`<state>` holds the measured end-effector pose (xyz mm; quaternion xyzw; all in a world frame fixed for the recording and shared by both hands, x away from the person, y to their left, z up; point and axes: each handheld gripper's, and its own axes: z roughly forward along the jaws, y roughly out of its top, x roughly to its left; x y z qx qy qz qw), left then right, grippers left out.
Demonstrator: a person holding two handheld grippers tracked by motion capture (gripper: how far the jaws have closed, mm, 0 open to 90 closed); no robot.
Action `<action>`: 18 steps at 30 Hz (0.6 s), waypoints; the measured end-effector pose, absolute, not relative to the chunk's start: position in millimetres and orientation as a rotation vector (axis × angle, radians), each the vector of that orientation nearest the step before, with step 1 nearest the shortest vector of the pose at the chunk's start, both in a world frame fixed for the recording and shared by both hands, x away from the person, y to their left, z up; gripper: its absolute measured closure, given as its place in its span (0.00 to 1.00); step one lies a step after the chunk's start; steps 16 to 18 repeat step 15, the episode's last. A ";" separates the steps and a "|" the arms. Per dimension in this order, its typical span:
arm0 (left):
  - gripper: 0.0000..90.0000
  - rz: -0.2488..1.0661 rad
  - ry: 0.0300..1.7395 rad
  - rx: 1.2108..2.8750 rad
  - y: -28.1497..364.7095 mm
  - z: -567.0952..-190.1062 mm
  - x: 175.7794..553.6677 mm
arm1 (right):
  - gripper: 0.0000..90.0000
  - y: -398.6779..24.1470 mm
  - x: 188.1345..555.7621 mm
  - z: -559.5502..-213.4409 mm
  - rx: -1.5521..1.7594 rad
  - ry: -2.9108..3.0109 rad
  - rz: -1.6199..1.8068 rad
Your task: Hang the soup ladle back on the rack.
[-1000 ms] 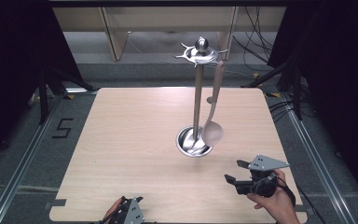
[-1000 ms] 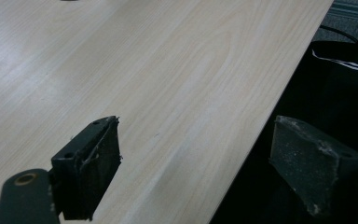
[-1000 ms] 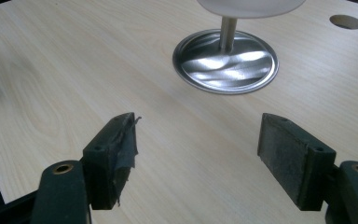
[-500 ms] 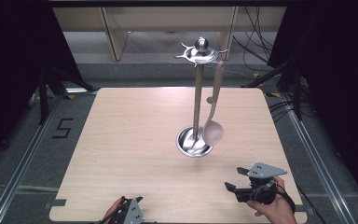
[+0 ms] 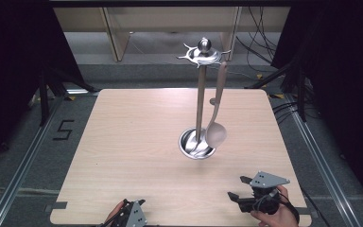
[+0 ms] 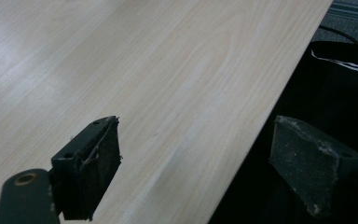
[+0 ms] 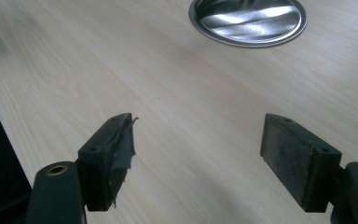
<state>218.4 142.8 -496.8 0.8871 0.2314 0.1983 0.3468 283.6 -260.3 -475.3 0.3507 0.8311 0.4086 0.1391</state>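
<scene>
Right gripper [image 5: 237, 190] agape, pale ladle [image 5: 216, 133] hanging

A ladle [image 5: 216, 127] hangs from the stand [image 5: 200, 104] mid-table [image 5: 123, 142], right of its pole.

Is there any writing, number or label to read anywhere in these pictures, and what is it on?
"5": a dark numeral on the grey floor left of the wooden table.
No readable text shows on the ladle, the metal stand, or either gripper.
White stripes on dark fabric in the left gripper view are not letters.
</scene>
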 end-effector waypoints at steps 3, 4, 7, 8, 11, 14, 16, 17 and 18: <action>0.17 0.513 0.602 2.291 142.4 -496.8 217.8 | 0.30 -261.4 283.0 -476.4 1.011 2.410 1.172; 0.17 0.519 0.598 2.303 142.9 -496.5 218.4 | 0.29 -262.4 281.9 -477.4 0.999 2.407 1.170; 0.17 0.526 0.600 2.305 143.8 -496.0 218.3 | 0.29 -261.9 279.2 -480.2 1.014 2.417 1.172; 0.17 0.526 0.600 2.305 143.8 -496.0 218.3 | 0.29 -261.9 279.2 -480.2 1.014 2.417 1.172; 0.17 0.530 0.602 2.306 143.9 -496.1 218.6 | 0.29 -261.3 277.1 -482.0 0.996 2.433 1.175; 0.17 0.523 0.601 2.308 143.3 -496.8 218.8 | 0.29 -260.5 276.0 -482.4 1.006 2.438 1.170; 0.17 0.515 0.601 2.308 143.0 -497.0 218.6 | 0.29 -260.5 276.0 -482.4 1.006 2.438 1.170; 0.17 0.515 0.601 2.308 143.0 -497.0 218.6 | 0.29 -260.5 276.0 -482.4 1.006 2.438 1.170; 0.17 0.515 0.601 2.308 143.0 -497.0 218.6 | 0.29 -260.5 276.0 -482.4 1.006 2.438 1.170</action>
